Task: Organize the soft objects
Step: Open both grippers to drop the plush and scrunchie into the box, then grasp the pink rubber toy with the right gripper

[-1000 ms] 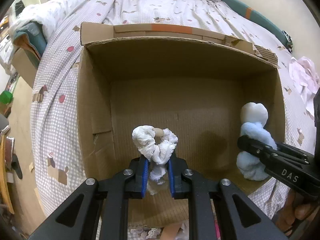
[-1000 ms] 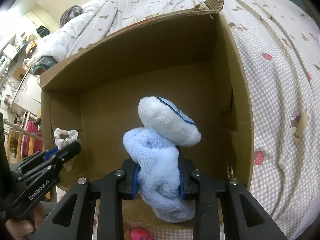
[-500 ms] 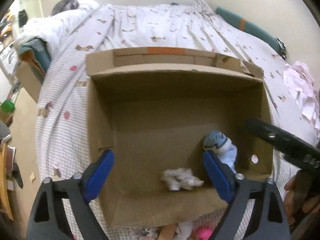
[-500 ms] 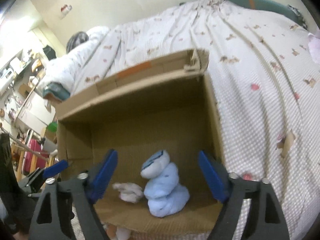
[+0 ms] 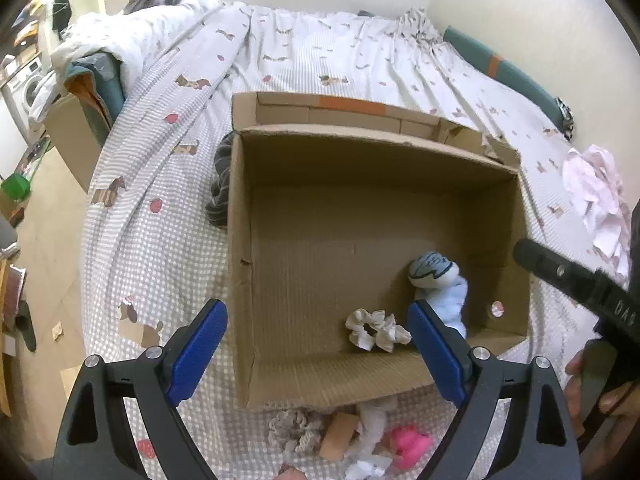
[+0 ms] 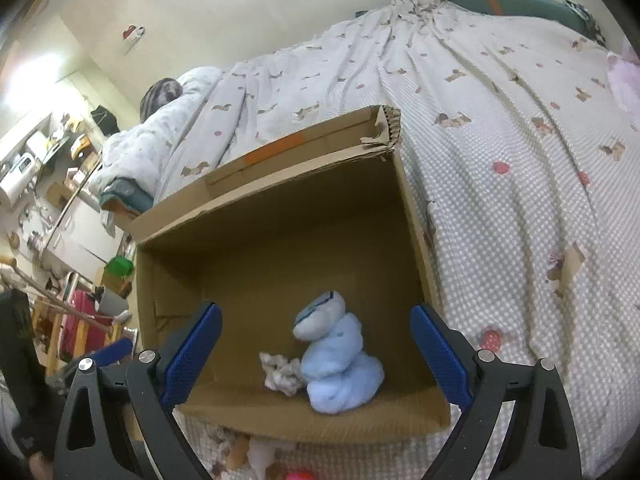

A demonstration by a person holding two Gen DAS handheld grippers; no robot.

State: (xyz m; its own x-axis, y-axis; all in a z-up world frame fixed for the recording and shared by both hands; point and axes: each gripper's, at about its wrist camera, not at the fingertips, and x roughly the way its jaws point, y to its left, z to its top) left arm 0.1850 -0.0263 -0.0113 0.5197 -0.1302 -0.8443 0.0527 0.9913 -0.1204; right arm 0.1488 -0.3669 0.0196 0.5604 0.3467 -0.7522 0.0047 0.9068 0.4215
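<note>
Both grippers spread wide and empty above the cardboard box; the two soft things lie inside it.

The left gripper [image 5: 318, 344] has its blue fingers [image 5: 196, 350] far apart with nothing between them, and the right gripper [image 6: 316, 354] stands just as wide, touching nothing. Both have just been opening: a second ago the left was clamped on the white scrunchie [image 5: 376, 330] and the right on the blue plush toy [image 6: 340, 364]. Now the scrunchie lies on the floor of the cardboard box [image 5: 240, 240] near its front wall, and the toy stands just beside it, toward the right wall. The box sits on the bed [image 5: 160, 220]. Both views now take in more of the box than before. More small soft items [image 5: 348, 436] lie on the bed before the box.
</note>
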